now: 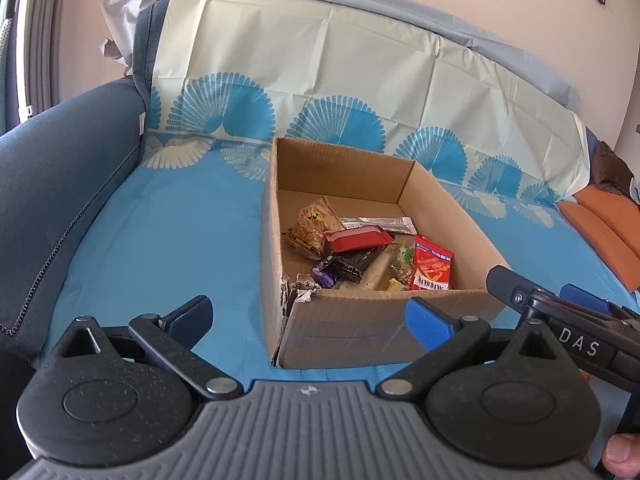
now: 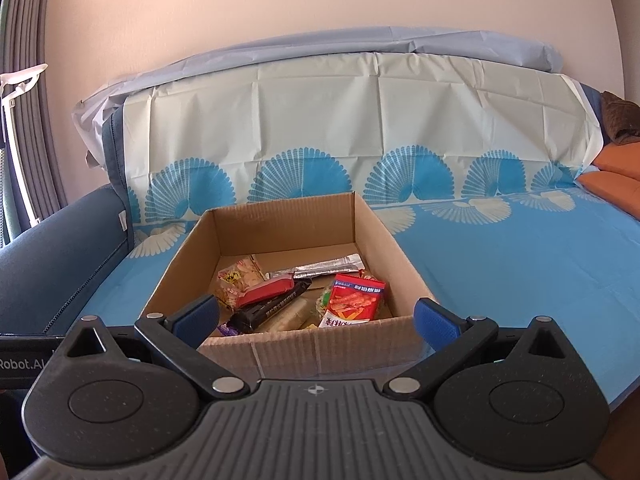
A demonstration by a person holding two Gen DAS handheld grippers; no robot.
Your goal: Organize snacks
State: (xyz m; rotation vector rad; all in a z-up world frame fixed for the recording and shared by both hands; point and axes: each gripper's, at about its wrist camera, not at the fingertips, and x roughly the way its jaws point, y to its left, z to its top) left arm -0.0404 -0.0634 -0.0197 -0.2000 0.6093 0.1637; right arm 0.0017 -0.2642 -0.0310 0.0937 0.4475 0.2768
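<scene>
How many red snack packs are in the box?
2: a red bar lies mid-box; a red-orange packet leans near the front right. More may hide underneath.

DAS: showing in white on the right gripper (image 1: 576,344), right of the box (image 1: 360,320).
Robot.AI: showing, cut off, on the left gripper (image 2: 24,364), left of the box.
Snack print: staying unreadable.

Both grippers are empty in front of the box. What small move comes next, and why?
Probably ease the right gripper forward and down over the box toward the red snack packet. Both grippers are open and empty, every snack lies inside, and that packet sits on top nearest the front wall.
</scene>
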